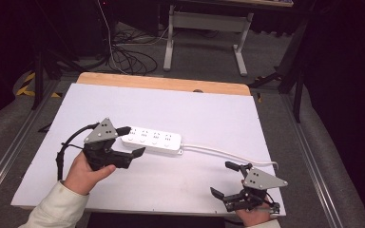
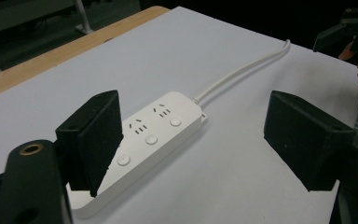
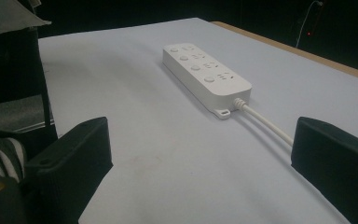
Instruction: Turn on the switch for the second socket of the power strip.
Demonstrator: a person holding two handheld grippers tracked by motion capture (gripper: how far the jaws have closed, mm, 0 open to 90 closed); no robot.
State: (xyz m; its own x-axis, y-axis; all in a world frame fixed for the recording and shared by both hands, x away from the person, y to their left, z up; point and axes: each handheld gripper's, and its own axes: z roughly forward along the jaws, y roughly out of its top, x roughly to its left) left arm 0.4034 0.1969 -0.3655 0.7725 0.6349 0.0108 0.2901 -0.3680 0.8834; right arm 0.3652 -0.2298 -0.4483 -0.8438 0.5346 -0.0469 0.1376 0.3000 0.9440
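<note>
White power strip [image 1: 153, 139] lying flat on a white table [image 1: 209, 109], its near end just beyond the spread jaws of the left gripper [image 1: 134, 141], its cable [image 1: 228, 153] running past the far jaw of the right gripper [image 1: 224, 179], jaws spread over bare table

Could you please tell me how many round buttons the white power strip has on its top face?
4 round white buttons on the white plastic power strip, in a row along one long edge, one beside each socket. The left gripper's black jaw hides one in its own view.
</note>
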